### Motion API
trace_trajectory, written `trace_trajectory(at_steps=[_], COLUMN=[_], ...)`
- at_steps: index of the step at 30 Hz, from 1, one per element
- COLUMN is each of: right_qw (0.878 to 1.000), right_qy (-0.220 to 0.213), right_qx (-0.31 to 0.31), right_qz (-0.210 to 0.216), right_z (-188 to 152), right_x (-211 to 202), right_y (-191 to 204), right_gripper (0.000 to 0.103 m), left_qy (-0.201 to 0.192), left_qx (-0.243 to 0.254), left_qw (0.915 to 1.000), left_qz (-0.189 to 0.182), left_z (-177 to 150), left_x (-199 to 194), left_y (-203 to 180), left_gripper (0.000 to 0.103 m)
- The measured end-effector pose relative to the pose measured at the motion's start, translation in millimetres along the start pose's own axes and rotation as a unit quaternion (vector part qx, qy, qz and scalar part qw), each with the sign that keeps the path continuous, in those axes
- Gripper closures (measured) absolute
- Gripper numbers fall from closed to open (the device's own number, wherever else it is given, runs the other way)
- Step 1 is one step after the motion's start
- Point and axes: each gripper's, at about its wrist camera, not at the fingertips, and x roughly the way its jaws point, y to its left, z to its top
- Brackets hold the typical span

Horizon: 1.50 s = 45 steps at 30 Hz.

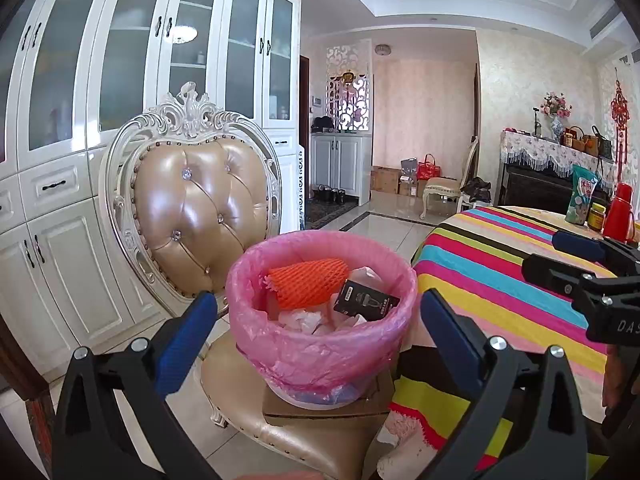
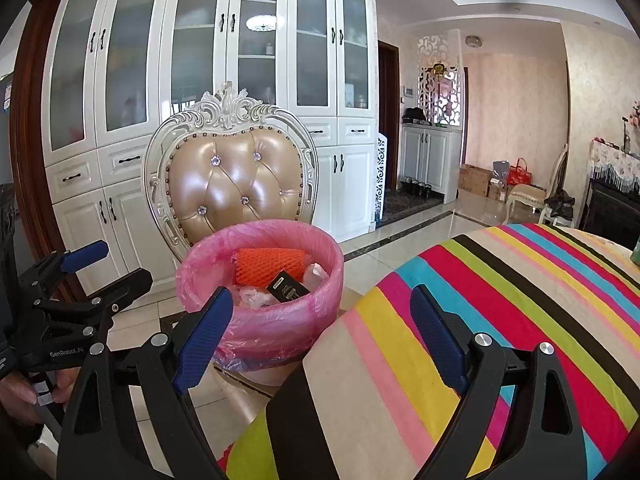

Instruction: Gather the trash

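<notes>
A bin lined with a pink bag (image 1: 320, 344) (image 2: 272, 332) stands on a cardboard piece on the seat of a beige padded chair (image 1: 200, 208) (image 2: 232, 188). Inside lie an orange foam net (image 1: 308, 280) (image 2: 268, 264), a small black box (image 1: 366, 300) (image 2: 287, 287) and crumpled clear wrappers (image 1: 304, 318). My left gripper (image 1: 320, 332) is open just in front of the bin, nothing between its blue fingers. My right gripper (image 2: 324, 336) is open too, empty, over the edge of the striped tablecloth (image 2: 500, 320), right of the bin.
The striped table (image 1: 500, 272) carries a snack bag (image 1: 582, 196), a jar (image 1: 597, 216) and a red thermos (image 1: 620, 216) at its far side. White cabinets (image 1: 120, 120) line the wall behind the chair. Tiled floor (image 1: 384, 224) runs to a hallway with boxes and a second chair (image 1: 444, 188).
</notes>
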Motion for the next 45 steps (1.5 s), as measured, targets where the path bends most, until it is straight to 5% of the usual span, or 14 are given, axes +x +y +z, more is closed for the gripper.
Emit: trace_trajectory(at_steps=[45], right_qw=[1.000], right_qy=[0.007], right_qx=[0.002], right_qz=[0.005], right_z=[-8.3], right_x=[3.7], right_y=[3.3], right_gripper=[0.018], left_qy=[-0.006], left_qx=[0.006], left_qw=[1.0000], left_qz=[0.003], left_z=[3.4], left_x=[-6.9], left_y=[-1.0], left_gripper=[0.004])
